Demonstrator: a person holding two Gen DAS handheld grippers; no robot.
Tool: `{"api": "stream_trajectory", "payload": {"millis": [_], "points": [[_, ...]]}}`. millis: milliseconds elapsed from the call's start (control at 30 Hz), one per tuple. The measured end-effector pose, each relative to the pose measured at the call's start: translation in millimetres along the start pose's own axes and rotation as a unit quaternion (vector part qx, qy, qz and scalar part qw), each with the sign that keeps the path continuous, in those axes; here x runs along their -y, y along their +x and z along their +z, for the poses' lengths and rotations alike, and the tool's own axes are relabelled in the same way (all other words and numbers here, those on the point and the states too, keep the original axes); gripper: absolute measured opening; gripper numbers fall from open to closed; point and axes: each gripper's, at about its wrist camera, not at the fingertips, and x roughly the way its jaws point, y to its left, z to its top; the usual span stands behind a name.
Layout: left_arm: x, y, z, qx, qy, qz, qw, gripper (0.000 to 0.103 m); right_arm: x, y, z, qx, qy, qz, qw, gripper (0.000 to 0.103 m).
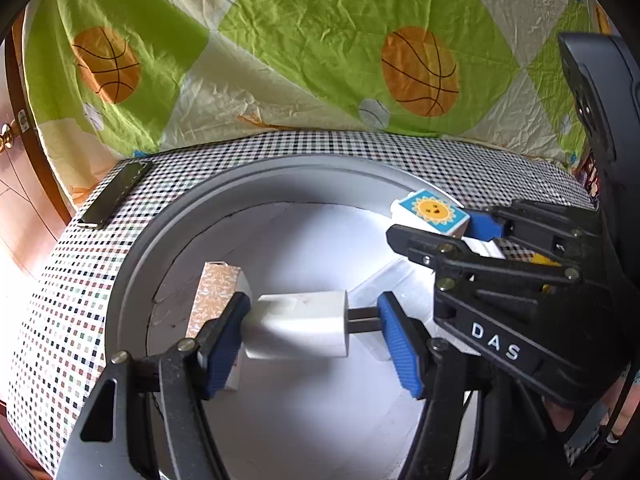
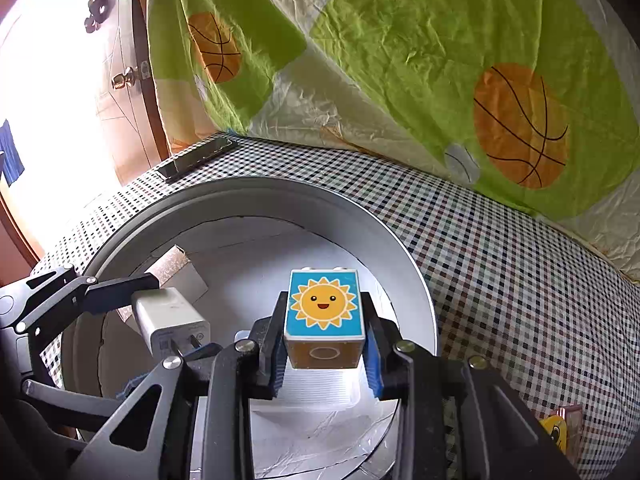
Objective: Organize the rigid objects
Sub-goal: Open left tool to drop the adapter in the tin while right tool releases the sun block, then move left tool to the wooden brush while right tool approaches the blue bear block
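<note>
Left gripper (image 1: pixel 312 324) clamped end-to-end on white USB charger (image 1: pixel 298 324), held over the round grey bin (image 1: pixel 132 264). Right gripper (image 2: pixel 326 344) closed on sun-face toy block (image 2: pixel 325 308), also above the bin. Patterned small box (image 1: pixel 214 292) inside bin; black phone (image 2: pixel 198 159) on checkered tablecloth (image 2: pixel 500 248).

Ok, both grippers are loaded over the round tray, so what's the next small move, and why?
Probably lower the left gripper slightly and open it. Its white charger is already inside the gray round tray, beside the patterned box. The right gripper with the sun block can follow.
</note>
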Motion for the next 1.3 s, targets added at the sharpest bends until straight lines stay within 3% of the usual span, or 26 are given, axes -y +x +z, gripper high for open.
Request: {"api": "stream_trajectory", "payload": {"millis": [500, 600, 800, 1067, 1300], "points": [[-3, 3, 1, -0.007, -0.002, 0.000, 1.0000, 0.066, -5, 5, 3, -0.004, -0.003, 0.008, 1.000, 0.034], [-4, 0, 0, 0.001, -0.003, 0.000, 1.0000, 0.067, -4, 2, 3, 0.007, 0.002, 0.011, 1.000, 0.044], [-6, -4, -4, 0.010, -0.016, 0.002, 0.9998, 0.082, 0, -9, 1, 0.023, 0.009, 0.007, 1.000, 0.051], [9, -44, -27, 0.084, -0.026, 0.013, 0.9961, 0.092, 22, -68, -33, 0.055, 0.004, -0.010, 0.998, 0.060], [47, -74, -54, 0.141, -0.017, -0.007, 0.9898, 0.096, 85, -136, -94, 0.080, 0.055, -0.064, 0.993, 0.066]]}}
